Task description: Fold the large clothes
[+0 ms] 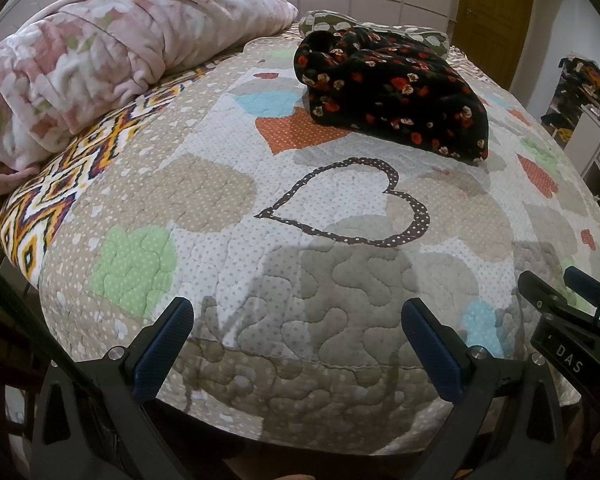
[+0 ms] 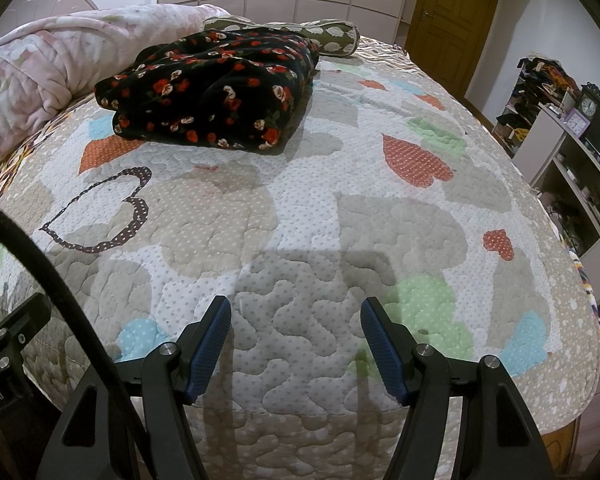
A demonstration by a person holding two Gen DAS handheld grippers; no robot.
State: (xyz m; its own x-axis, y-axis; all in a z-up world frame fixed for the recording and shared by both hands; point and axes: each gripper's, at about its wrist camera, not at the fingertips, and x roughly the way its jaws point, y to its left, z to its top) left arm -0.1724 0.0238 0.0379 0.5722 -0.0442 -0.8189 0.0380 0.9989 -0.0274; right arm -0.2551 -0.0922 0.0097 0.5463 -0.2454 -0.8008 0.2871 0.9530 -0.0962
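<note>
A black garment with red and cream flowers (image 1: 396, 96) lies folded in a thick bundle on the far part of the bed; it also shows in the right wrist view (image 2: 216, 100). My left gripper (image 1: 298, 312) is open and empty, above the near edge of the quilt, well short of the garment. My right gripper (image 2: 296, 312) is open and empty too, over the near edge of the bed, to the right of the left one. The right gripper's tip also shows at the right edge of the left wrist view (image 1: 556, 292).
The bed carries a quilted cover with hearts (image 1: 340, 300). A pink floral blanket (image 1: 100, 64) is heaped at the far left. An olive patterned pillow (image 2: 332, 36) lies behind the garment. A shelf unit with a clock (image 2: 580, 152) stands to the right, a wooden door (image 2: 456, 12) behind.
</note>
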